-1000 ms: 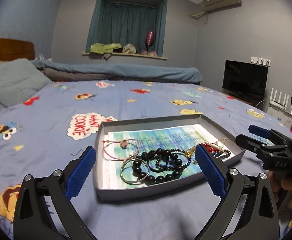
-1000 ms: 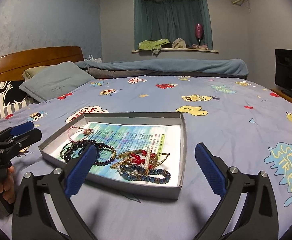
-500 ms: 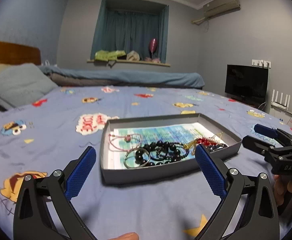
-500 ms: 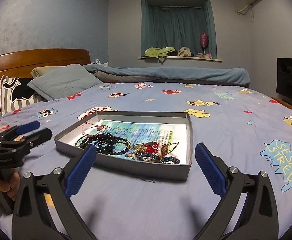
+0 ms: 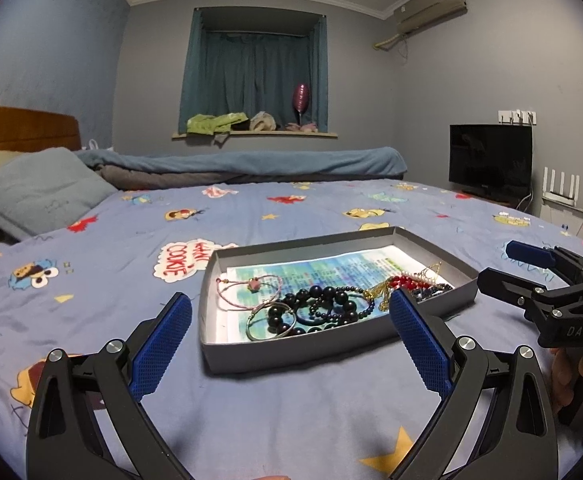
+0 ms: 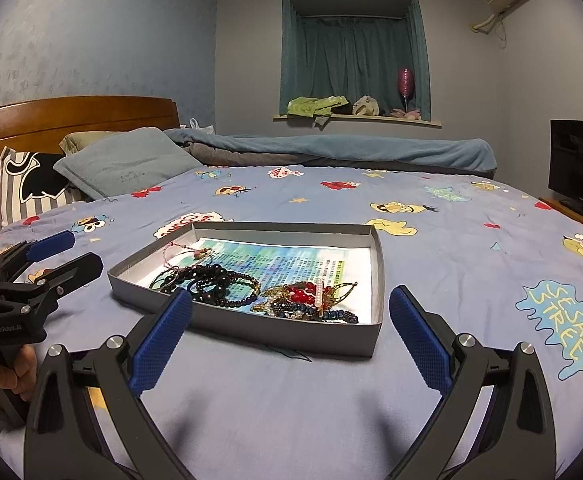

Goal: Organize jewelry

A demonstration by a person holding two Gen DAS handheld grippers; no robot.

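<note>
A shallow grey box lid [image 5: 291,350] [image 6: 251,328] lies on the bed with a printed paper inside. It holds a pink cord bracelet [image 5: 251,285] [image 6: 187,251], a silver bangle [image 5: 265,320], black bead bracelets [image 5: 323,304] [image 6: 215,280] and a tangle of red, gold and blue bead jewelry [image 5: 411,284] [image 6: 311,300]. My left gripper [image 5: 291,344] is open and empty, just short of the box's near wall. My right gripper [image 6: 291,344] is open and empty, also short of the box. Each gripper shows in the other's view: the right [image 5: 507,270], the left [image 6: 71,254].
The bed has a blue cartoon-print sheet [image 5: 91,280]. A grey pillow [image 5: 39,192] and a striped pillow [image 6: 27,188] lie by the wooden headboard [image 6: 71,116]. A folded blue duvet [image 5: 251,162] lies along the far side. A TV [image 5: 489,158] stands at the right.
Both grippers have dropped lower and pulled back a little from the box, then the left tilted up slightly. Both stay open and empty. The jewelry has not moved.
</note>
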